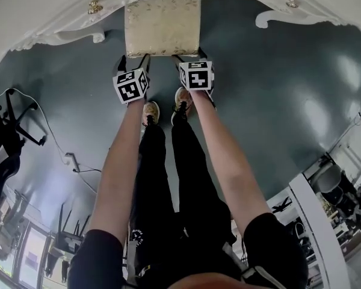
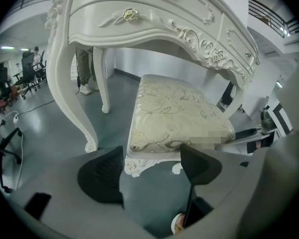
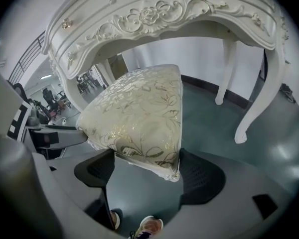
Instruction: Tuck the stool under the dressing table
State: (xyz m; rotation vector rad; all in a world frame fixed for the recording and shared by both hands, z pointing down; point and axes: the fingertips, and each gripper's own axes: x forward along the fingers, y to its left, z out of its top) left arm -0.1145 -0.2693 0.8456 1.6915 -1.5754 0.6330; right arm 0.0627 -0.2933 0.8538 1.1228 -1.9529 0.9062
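The stool (image 1: pixel 162 26), white-framed with a cream and gold cushion, stands with its far part under the white dressing table (image 1: pixel 60 11). Both grippers are at its near edge. My left gripper (image 1: pixel 134 61) straddles the stool's near left corner; in the left gripper view the carved corner of the stool (image 2: pixel 174 113) fills the gap between the pads of the left gripper (image 2: pixel 152 166), which press on it. My right gripper (image 1: pixel 189 56) takes the near right corner. In the right gripper view the stool (image 3: pixel 139 113) sits with that corner between the right gripper's (image 3: pixel 147 171) two pads, which touch it.
The dressing table's curved legs (image 2: pixel 72 98) (image 3: pixel 254 103) stand on either side of the stool on a grey floor. Office chairs (image 1: pixel 12 131) and a floor cable (image 1: pixel 66 155) are at the left, white furniture (image 1: pixel 313 221) at the lower right. The person's shoes (image 1: pixel 150 110) are just behind the grippers.
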